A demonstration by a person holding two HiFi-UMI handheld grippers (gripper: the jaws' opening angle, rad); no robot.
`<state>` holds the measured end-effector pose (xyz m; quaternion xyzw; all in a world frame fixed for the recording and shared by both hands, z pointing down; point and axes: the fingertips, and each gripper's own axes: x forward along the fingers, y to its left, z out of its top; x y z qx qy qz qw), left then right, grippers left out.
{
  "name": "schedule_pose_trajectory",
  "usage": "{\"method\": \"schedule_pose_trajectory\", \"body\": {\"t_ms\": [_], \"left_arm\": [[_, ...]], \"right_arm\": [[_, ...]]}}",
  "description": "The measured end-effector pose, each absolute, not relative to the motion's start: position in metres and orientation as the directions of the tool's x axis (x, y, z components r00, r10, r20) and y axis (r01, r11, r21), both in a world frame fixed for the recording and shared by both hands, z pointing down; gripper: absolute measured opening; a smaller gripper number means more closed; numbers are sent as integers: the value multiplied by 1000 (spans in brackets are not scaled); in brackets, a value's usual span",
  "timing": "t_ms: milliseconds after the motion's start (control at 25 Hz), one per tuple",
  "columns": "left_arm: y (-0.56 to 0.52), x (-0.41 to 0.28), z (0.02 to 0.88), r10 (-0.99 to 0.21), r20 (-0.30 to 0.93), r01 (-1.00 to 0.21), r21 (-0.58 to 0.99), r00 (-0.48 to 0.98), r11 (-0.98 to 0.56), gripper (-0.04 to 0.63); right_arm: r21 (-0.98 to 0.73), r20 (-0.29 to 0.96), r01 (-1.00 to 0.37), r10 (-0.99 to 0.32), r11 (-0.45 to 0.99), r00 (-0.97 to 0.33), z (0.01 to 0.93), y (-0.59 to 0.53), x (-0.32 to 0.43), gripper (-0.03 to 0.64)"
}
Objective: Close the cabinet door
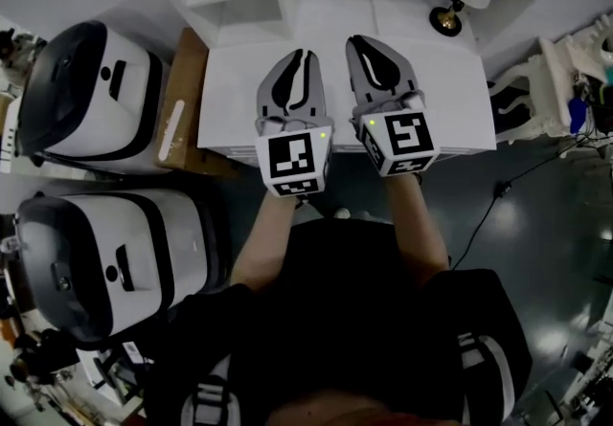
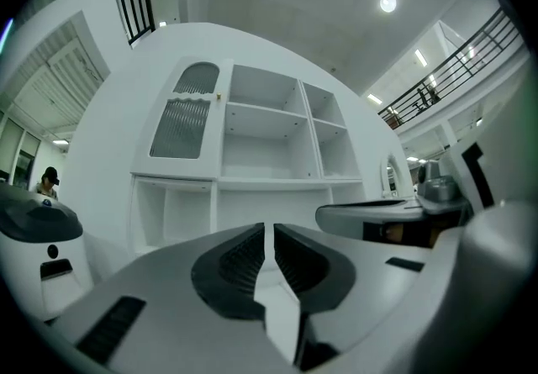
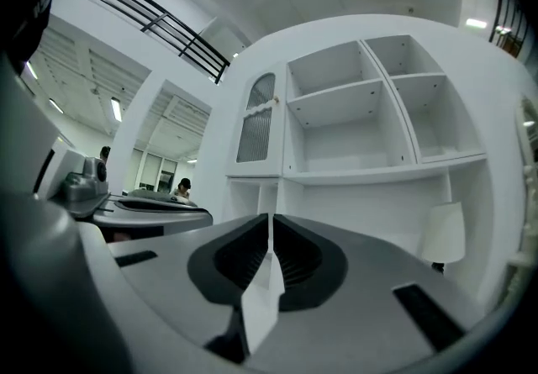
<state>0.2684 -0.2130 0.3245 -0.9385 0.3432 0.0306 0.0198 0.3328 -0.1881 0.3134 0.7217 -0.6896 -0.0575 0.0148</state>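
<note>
You held the left gripper [image 1: 301,55] and the right gripper [image 1: 361,39] side by side over the white table top [image 1: 230,94]. Both pointed at the white cabinet [image 1: 239,3] in front of you. The two grippers were close to each other but did not touch.

The left gripper's fingers [image 2: 231,259] were pushed nearly together. Only a thin slit was left between them, and nothing was in that slit. The right gripper's fingers [image 3: 307,259] met at their tips, and they held nothing either.

The cabinet door [image 2: 187,116] was up in the top row, on the left side of the cabinet. It had a round top and a ribbed window. A small knob [image 2: 218,97] sat on its right edge. The door looked flat against the front of the cabinet, right beside the open shelves [image 2: 265,133]. Both grippers were well away from it, with bare table top in between.

A lamp [image 3: 443,234] with a white shade stood on the right end of the table top, near the cabinet. Two big white and black machines [image 1: 86,89] stood to your left, one behind the other. A brown box [image 1: 182,113] sat between the far machine and the table.
</note>
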Motion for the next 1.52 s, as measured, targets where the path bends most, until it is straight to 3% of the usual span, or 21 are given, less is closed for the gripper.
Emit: {"method": "schedule_pose_trajectory", "body": {"t_ms": [240,680,1520], "left_arm": [[-173,288,352,-628,-53,-628,10,777,-778,12],[-137,310,387,-601,-10,-601,31,799,-799,11],[-134,284,385,-675,-10,-675,2,738,-738,11]], "right_arm": [[82,-19,-995,-999,-52,50,345,-141,346,35],[98,67,-995,-998,-4,11,385,-106,347,18],[72,41,-997,-999,35,-32,383,-113,331,18]]}}
